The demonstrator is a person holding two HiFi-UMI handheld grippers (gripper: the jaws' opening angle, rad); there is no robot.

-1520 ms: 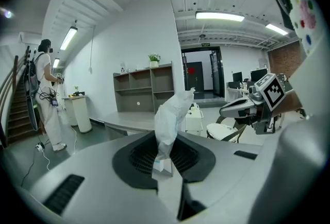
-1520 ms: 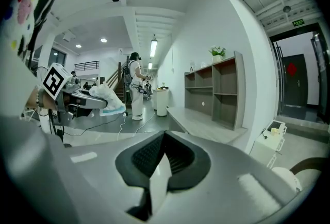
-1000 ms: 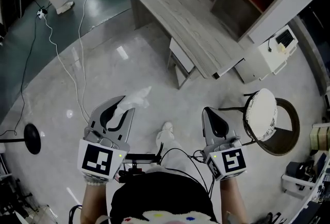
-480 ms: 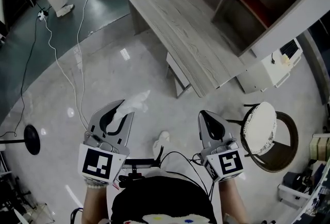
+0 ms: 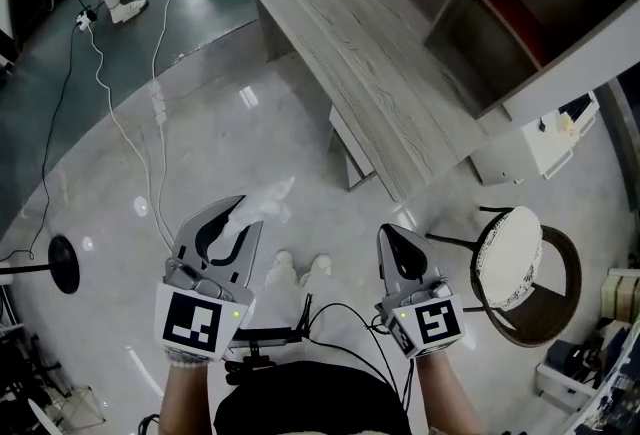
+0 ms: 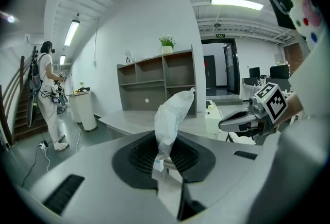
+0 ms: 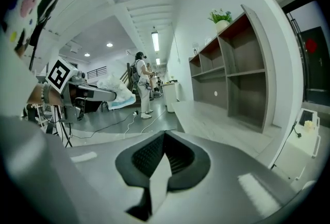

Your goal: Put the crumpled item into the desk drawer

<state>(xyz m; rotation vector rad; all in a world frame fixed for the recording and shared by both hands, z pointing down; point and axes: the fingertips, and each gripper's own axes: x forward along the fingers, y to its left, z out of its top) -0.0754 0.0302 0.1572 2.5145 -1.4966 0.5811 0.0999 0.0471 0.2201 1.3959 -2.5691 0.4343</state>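
Head view: left gripper [image 5: 236,211] held above the floor [image 5: 240,138], with the white crumpled item [image 5: 272,197] sticking out past its tips, near the desk [image 5: 380,73] but apart from it; right gripper [image 5: 392,235] alongside, apart. Left gripper view: jaws pinch the item's lower end, and the rest stands up in front of the shelf unit [image 6: 154,81]. Right gripper view: jaws pressed together, nothing between them.
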